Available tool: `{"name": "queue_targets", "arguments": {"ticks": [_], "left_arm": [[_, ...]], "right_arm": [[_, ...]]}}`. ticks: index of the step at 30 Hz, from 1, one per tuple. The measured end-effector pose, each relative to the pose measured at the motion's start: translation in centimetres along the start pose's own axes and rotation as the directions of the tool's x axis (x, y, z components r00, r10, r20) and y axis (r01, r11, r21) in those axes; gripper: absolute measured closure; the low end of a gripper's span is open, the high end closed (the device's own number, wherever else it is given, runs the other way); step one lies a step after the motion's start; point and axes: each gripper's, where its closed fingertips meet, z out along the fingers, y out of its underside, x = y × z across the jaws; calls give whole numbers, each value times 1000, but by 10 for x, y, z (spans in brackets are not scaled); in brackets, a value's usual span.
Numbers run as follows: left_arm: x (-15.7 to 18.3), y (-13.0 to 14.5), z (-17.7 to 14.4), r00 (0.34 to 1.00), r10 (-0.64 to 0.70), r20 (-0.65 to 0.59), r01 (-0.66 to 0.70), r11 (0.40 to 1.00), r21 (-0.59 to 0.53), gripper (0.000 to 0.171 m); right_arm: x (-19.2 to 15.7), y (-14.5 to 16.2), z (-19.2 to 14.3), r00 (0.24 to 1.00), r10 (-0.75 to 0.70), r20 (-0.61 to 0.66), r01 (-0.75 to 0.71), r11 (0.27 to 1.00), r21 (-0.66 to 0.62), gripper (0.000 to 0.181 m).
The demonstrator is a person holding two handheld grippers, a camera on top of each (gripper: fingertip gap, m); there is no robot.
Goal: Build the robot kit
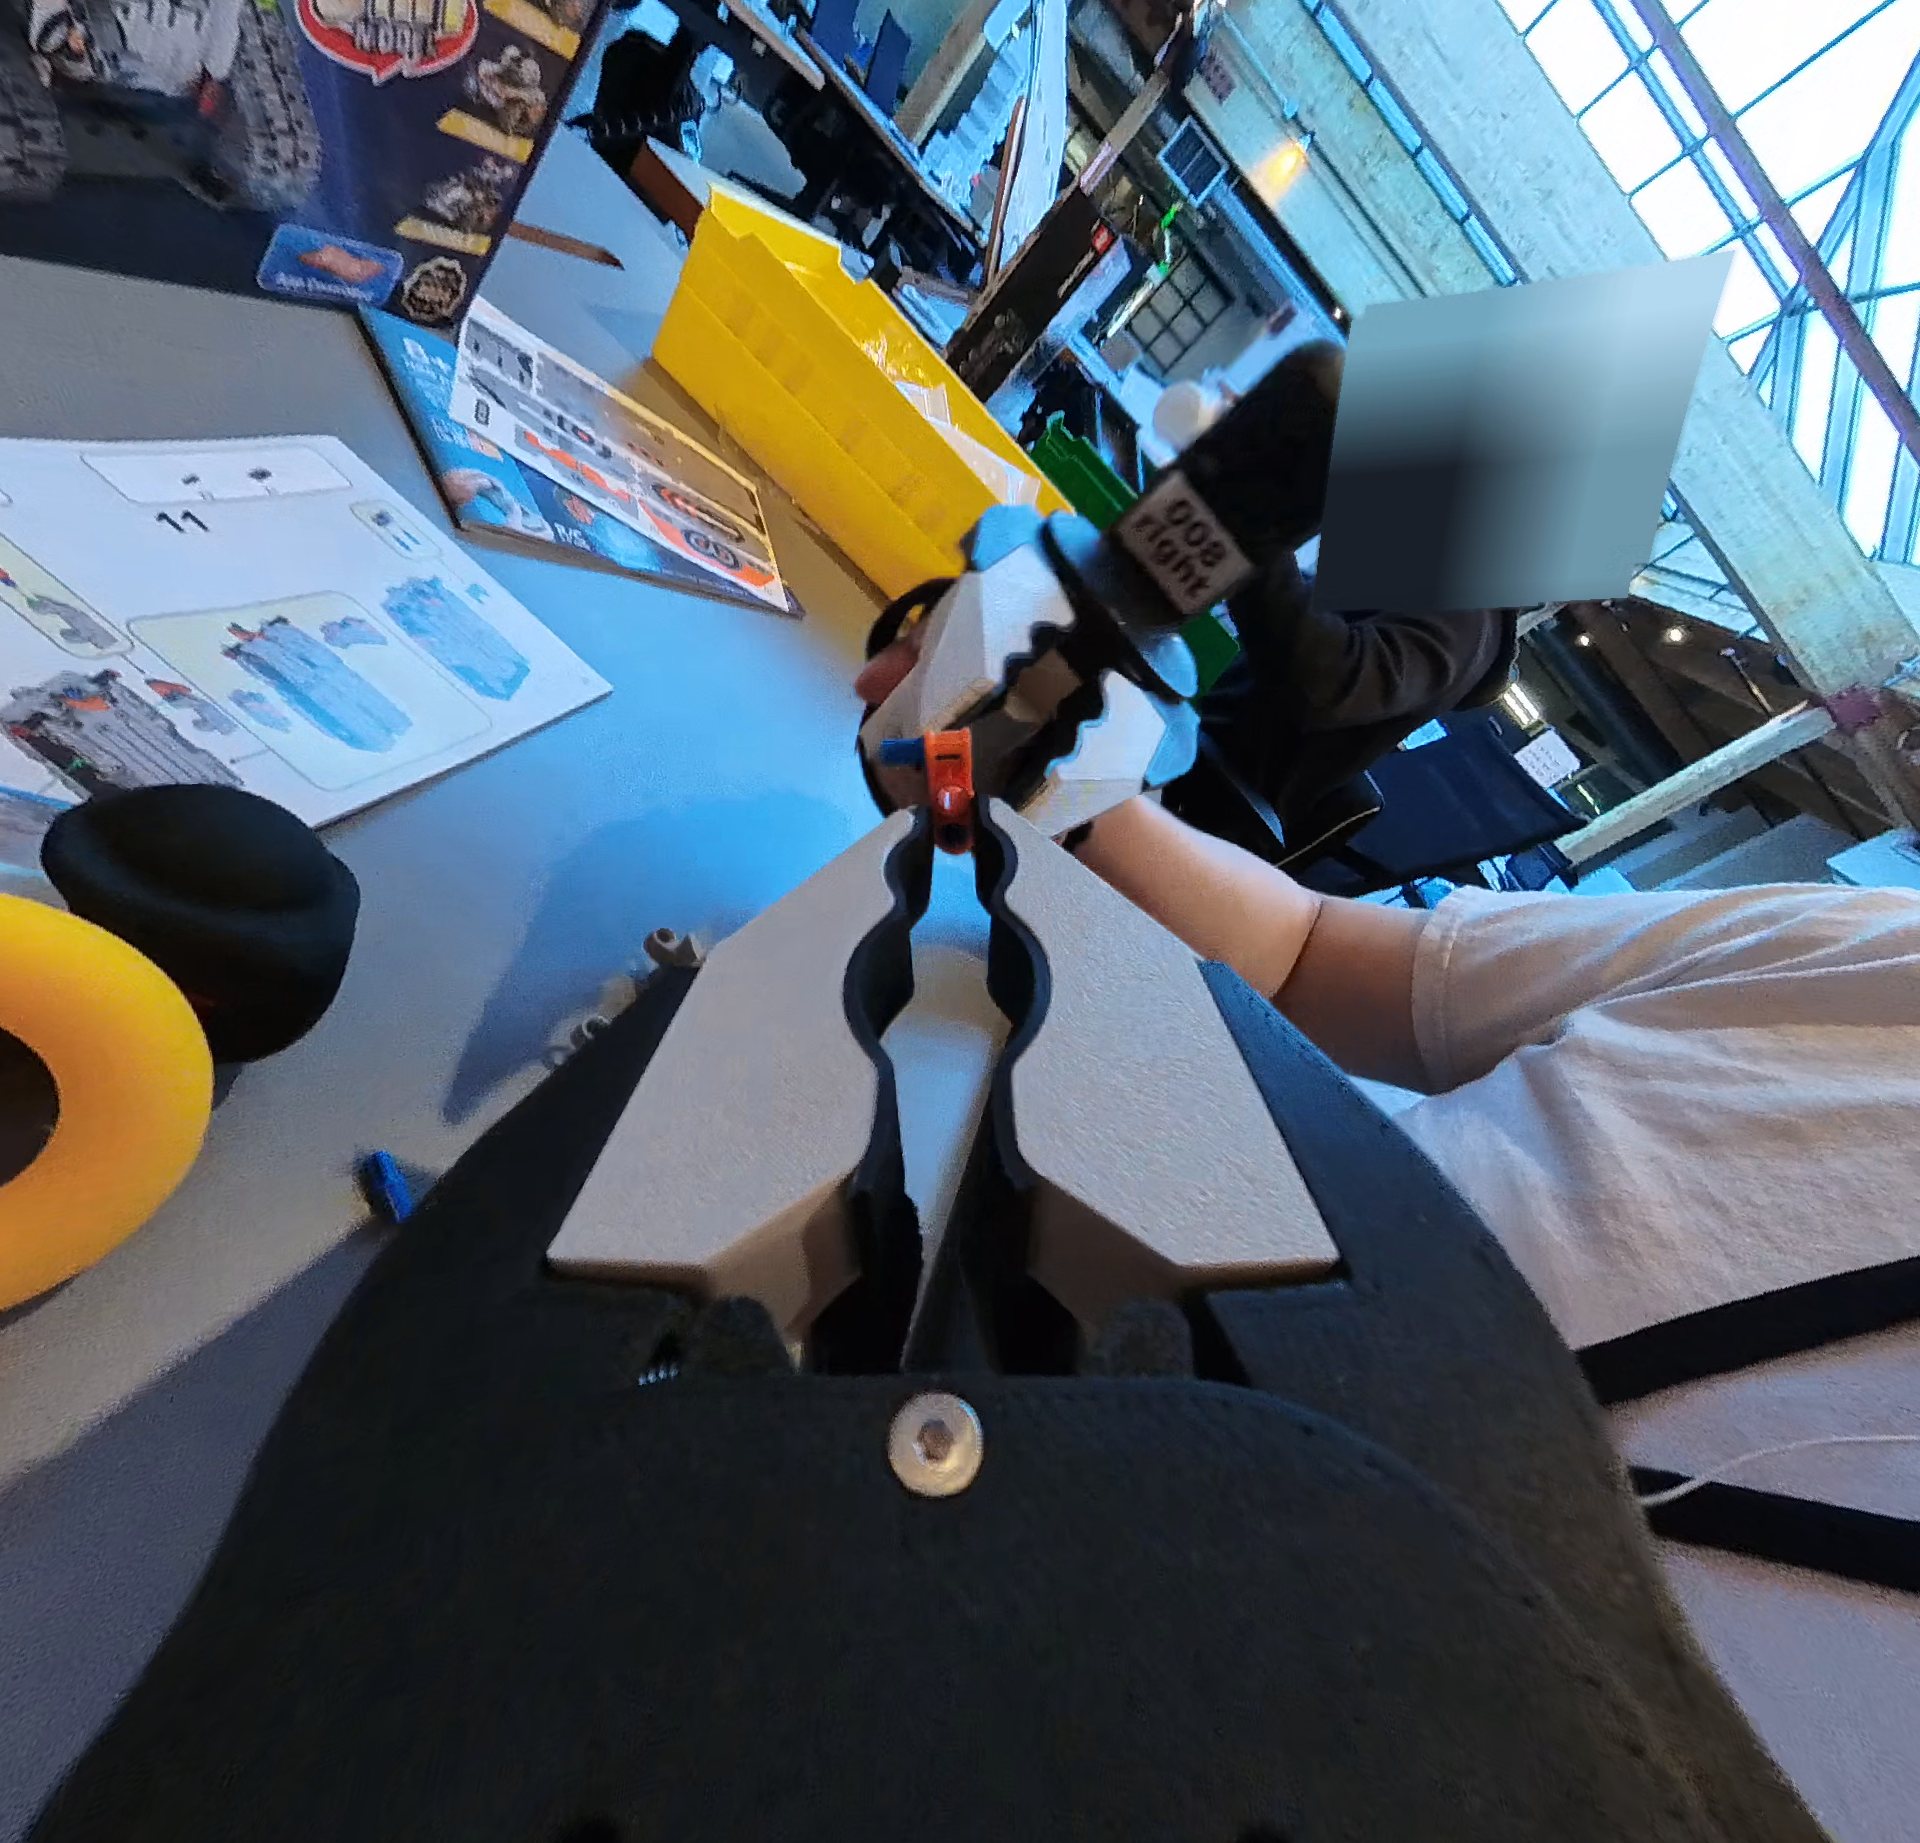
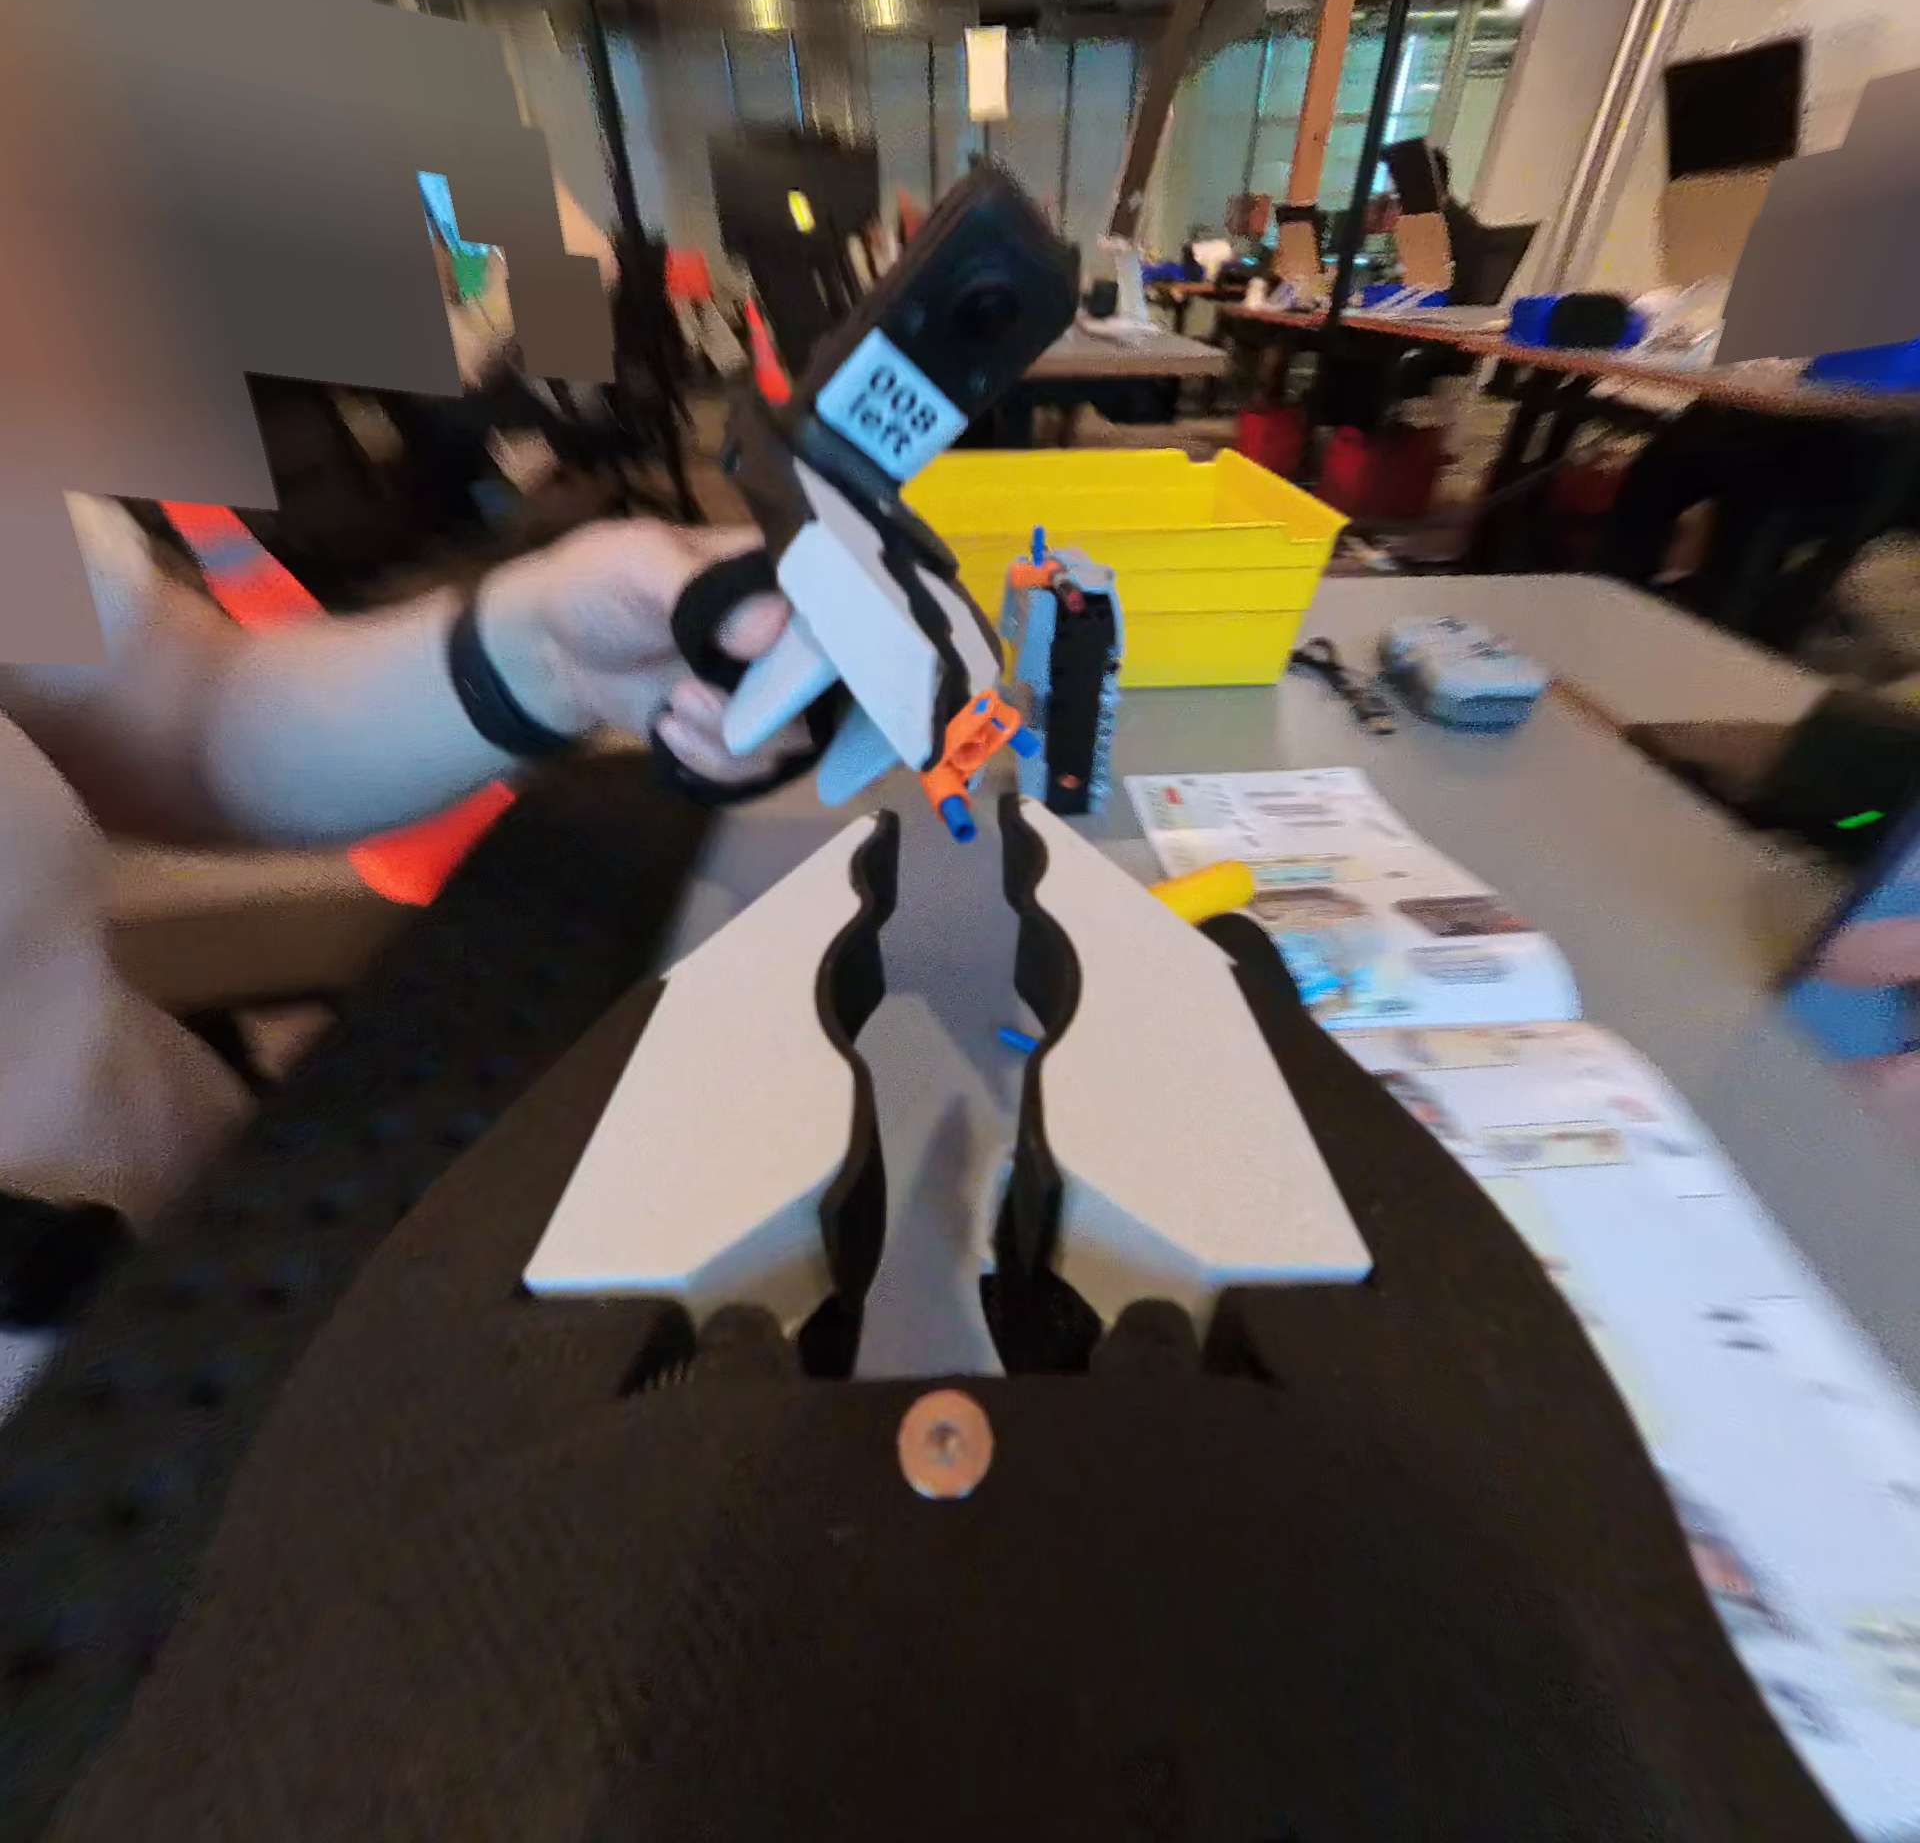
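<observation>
Left hand-held gripper [image 1: 948, 825]: tips clenched on an orange connector [image 1: 950, 788] with a blue pin [image 1: 900, 751], held up off the desk [image 1: 644, 837]. Right hand-held gripper [image 2: 948, 825]: released, fingers apart with nothing between them, tips just short of the same connector [image 2: 966, 744], whose pin [image 2: 956, 817] sits in front of its gap. Each gripper faces the other, nearly tip to tip. Left of the left gripper: loose blue pin [image 1: 384, 1182], black tyre [image 1: 208, 910], yellow ring [image 1: 104, 1087], open manual [image 1: 281, 630]. Beyond it: yellow bin [image 1: 821, 391]. Ahead of the right gripper: partly built grey-black model [image 2: 1070, 681] standing before the bin [image 2: 1143, 557]; leaflets [image 2: 1351, 900] to its right.
</observation>
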Motion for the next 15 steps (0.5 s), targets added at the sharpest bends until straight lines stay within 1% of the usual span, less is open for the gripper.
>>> {"name": "queue_targets", "arguments": {"ticks": [1,2,7,15], "left_arm": [[0,2,0,1000,-3,-1,3,1000,-15,166],[0,4,0,1000,-5,0,5,1000,-24,166],[3,11,0,1000,-21,-19,20,998,-61,166],[8,14,0,996,-61,-68,56,996,-75,166]], "right_arm": [[-2,1,0,996,-87,-25,86,996,-29,165],[-5,2,1,991,-130,-25,129,991,-40,167],[-11,4,3,994,-105,9,105,994,-39,175],[-18,3,1,990,-136,25,138,989,-48,175]]}}
